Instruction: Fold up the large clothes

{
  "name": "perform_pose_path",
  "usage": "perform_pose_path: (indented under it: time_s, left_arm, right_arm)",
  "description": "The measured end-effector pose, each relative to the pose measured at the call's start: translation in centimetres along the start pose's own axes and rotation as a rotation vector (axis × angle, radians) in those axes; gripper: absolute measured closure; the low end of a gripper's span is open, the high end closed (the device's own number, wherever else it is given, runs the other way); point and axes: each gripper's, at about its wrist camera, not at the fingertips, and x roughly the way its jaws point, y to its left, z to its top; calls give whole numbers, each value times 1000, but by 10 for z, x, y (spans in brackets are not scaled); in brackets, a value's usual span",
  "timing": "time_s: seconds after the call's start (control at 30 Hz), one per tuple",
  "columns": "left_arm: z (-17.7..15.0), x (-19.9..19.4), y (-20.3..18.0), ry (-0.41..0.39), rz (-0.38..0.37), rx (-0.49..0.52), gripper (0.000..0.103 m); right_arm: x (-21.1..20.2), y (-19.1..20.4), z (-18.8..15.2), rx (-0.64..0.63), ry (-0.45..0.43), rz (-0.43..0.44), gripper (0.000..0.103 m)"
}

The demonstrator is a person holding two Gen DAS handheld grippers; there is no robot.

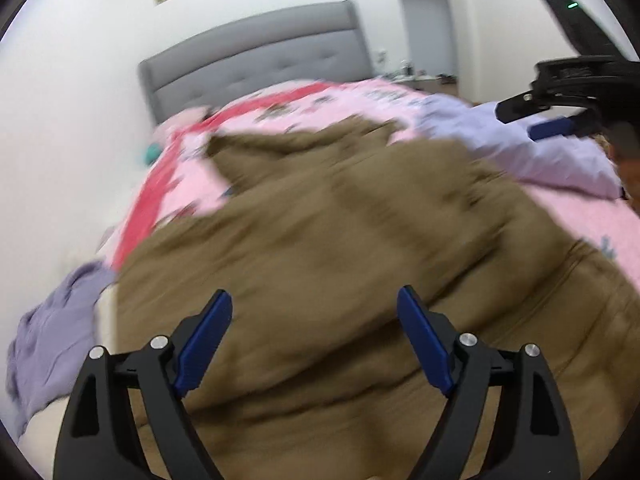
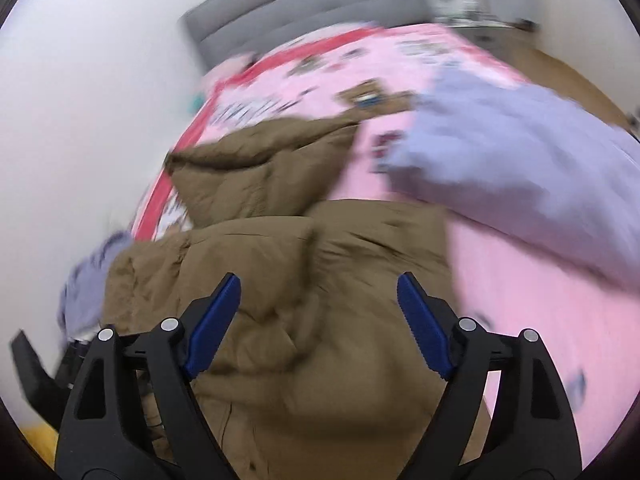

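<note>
A large olive-brown padded jacket (image 1: pixel 340 240) lies spread on the pink bedspread (image 1: pixel 360 100). In the right wrist view the jacket (image 2: pixel 300 320) looks bunched, with a sleeve or hood part (image 2: pixel 256 168) lying toward the headboard. My left gripper (image 1: pixel 314 300) is open and empty just above the jacket's near part. My right gripper (image 2: pixel 319 284) is open and empty above the jacket too. The right gripper also shows at the far right of the left wrist view (image 1: pixel 560 120), over a lilac garment. Both views are motion-blurred.
A lilac garment (image 2: pixel 520 168) lies on the bed to the right of the jacket. Another lilac garment (image 1: pixel 52 340) hangs at the bed's left near edge. A grey padded headboard (image 1: pixel 256 56) stands against the white wall. Wooden floor (image 2: pixel 568 76) shows beyond the bed's right side.
</note>
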Motion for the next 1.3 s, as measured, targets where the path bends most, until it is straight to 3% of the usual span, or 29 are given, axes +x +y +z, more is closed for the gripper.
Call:
perform_pose_path:
  time_s: [0.07, 0.13, 0.2, 0.23, 0.33, 0.43, 0.53, 0.67, 0.77, 0.9, 1.07, 1.23, 1.3]
  left_arm:
    - [-19, 4, 28, 51, 33, 0, 17]
    - [-33, 7, 48, 81, 75, 28, 17]
    - [-41, 12, 58, 93, 110, 46, 17]
    - [-44, 18, 64, 114, 121, 40, 17]
    - [-51, 39, 79, 200, 118, -38, 17]
    - [-52, 43, 85, 219, 115, -76, 17]
    - [-52, 31, 94, 179, 53, -91, 17]
    - [-59, 21, 98, 183, 5, -46, 17]
    - [-66, 27, 97, 216, 8, -16, 17]
    - [-69, 32, 94, 229, 17, -14, 17]
    - [-71, 36, 89, 208, 58, -33, 17]
    - [-71, 8, 78, 145, 147, -40, 17]
    - [-67, -8, 78, 125, 162, -58, 17]
  right_arm:
    - [27, 12, 8, -20, 23, -17, 27]
    - [44, 17, 12, 7, 7, -47, 37]
    - [59, 20, 13, 31, 15, -64, 40]
    - [68, 21, 10, 42, 36, -63, 55]
    - [78, 25, 0, 40, 87, -76, 85]
    - [52, 42, -5, -1, 68, -43, 94]
    - [11, 58, -10, -78, 33, -44, 94]
    - [-10, 45, -21, -27, 48, -82, 94]
    - [10, 27, -32, 38, 107, -119, 94]
    - [46, 23, -46, -18, 140, -178, 93]
    - [69, 28, -45, -83, 164, -238, 78]
    - [24, 21, -41, -21, 45, -220, 72]
    - [-5, 23, -39, -8, -58, -213, 58]
